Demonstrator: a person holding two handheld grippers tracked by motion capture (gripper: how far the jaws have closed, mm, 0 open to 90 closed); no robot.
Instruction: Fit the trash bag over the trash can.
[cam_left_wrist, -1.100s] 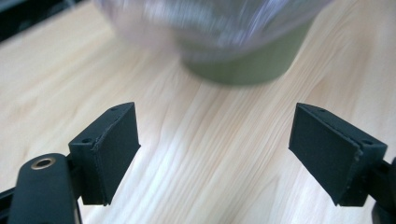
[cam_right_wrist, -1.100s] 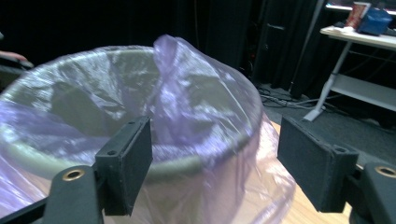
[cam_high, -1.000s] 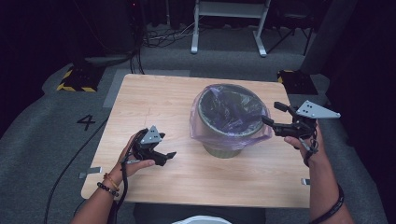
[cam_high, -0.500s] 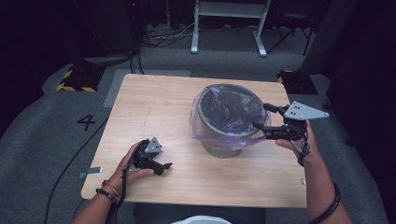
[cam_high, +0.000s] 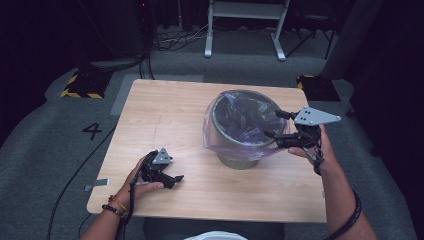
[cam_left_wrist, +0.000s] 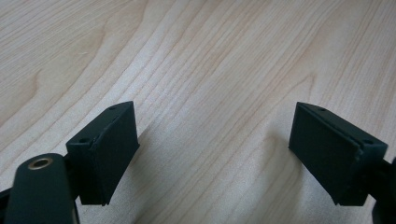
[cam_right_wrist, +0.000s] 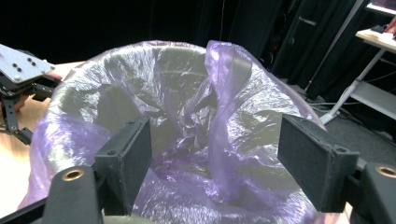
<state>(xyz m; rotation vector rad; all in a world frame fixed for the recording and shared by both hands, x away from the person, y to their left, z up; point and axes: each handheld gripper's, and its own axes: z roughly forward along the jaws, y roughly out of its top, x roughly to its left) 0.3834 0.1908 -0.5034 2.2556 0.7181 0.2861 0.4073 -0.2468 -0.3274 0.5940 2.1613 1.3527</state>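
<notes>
The left hand-held gripper (cam_high: 172, 176) lies low on the near left part of the tabletop (cam_high: 170, 115), cupped in the person's left hand (cam_high: 142, 175); its jaws stand wide apart with nothing between them, and the left gripper view looks straight down on bare pale wood grain between the two black pads (cam_left_wrist: 109, 149); a cable trails from it back off the near edge; a little farther in and to the right, the right hand-held gripper (cam_high: 275, 124) is held in the right hand (cam_high: 315, 147) above the tabletop, its grey three-cornered plate (cam_high: 312, 116) uppermost; its jaws are also released and spread wide, poised at the right-hand rim of the bin (cam_high: 240, 160); in the right gripper view a raised fold of the purple bag (cam_right_wrist: 224, 93) stands between the two pads (cam_right_wrist: 313, 163), and neither pad presses on it; the bin stands upright right of the tabletop's middle, well apart from the left hand-held gripper; the thin, see-through purple bag lines it, crumpled down inside and draped over the rim and down the outer wall; beyond the far edge of the tabletop lies grey floor (cam_high: 60, 130) with a painted number four (cam_high: 93, 131) at the left, a yellow-and-black striped block (cam_high: 75, 86) and a white frame (cam_high: 245, 25) against the dark background
</notes>
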